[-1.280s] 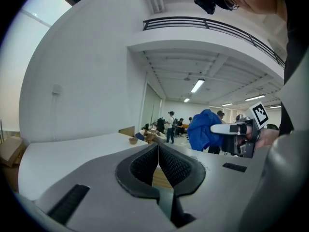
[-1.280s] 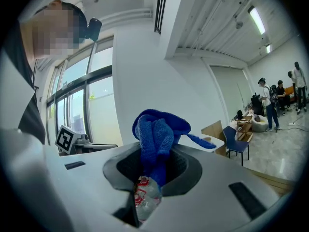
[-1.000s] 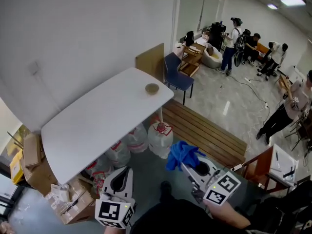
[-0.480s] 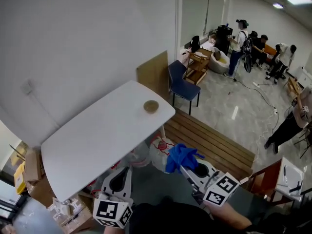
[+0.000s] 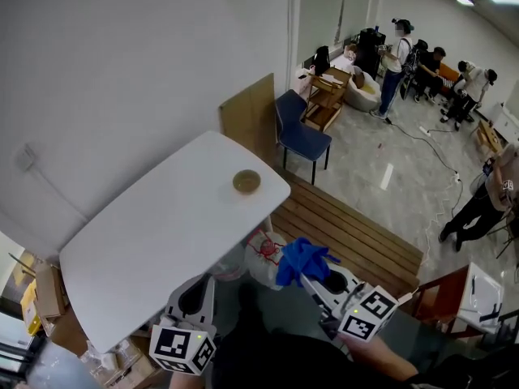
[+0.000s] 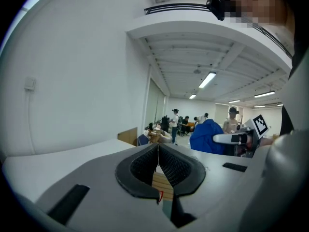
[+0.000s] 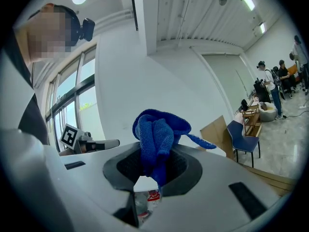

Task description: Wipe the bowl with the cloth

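Only the head view shows the tan bowl (image 5: 246,182); right gripper (image 7: 154,166) pinches bunched blue cloth (image 7: 155,132), left gripper (image 6: 158,164) pressed together.

The left tongs (image 5: 204,280) and right tongs (image 5: 308,280) have pale grey moulded shells with black ribbed pads (image 6: 143,166) set in dark oval recesses. Each carries 1 white cube (image 5: 183,348) printed with black square markers. The person wears a dark top (image 5: 284,361).
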A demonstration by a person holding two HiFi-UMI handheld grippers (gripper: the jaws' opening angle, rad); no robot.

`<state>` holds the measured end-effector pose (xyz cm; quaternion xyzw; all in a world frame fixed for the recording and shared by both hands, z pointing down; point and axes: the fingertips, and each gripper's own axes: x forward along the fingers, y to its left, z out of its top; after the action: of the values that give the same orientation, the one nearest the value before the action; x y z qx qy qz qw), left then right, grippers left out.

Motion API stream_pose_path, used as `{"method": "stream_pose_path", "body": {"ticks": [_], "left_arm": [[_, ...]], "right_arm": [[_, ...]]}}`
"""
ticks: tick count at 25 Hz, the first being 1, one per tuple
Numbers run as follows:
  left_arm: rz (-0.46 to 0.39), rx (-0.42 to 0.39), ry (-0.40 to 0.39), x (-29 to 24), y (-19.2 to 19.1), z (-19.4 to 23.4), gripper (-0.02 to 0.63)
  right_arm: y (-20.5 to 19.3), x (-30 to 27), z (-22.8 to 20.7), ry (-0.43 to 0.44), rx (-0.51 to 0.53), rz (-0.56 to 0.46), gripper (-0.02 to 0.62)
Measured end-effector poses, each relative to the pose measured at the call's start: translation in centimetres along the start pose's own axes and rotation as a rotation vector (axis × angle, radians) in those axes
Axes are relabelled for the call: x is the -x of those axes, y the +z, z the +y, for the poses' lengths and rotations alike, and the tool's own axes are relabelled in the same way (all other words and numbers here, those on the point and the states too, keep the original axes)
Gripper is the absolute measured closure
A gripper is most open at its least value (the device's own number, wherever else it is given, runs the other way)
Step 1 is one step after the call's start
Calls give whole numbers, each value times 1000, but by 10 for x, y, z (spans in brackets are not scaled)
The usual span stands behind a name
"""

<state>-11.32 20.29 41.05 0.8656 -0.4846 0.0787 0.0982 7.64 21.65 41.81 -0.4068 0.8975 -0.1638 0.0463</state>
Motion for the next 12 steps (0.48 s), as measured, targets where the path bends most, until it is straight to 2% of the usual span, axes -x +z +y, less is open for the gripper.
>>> {"method": "stream_pose_path", "body": {"ticks": [5,12], "left_arm": [[-3,25,-27,-50,7,40,590],[-3,35,-103,-122,45,106,591]], "right_arm": [[14,-47,-28,-25,20,5,523],[66,-133,-56,-74,70,-13,523]]}}
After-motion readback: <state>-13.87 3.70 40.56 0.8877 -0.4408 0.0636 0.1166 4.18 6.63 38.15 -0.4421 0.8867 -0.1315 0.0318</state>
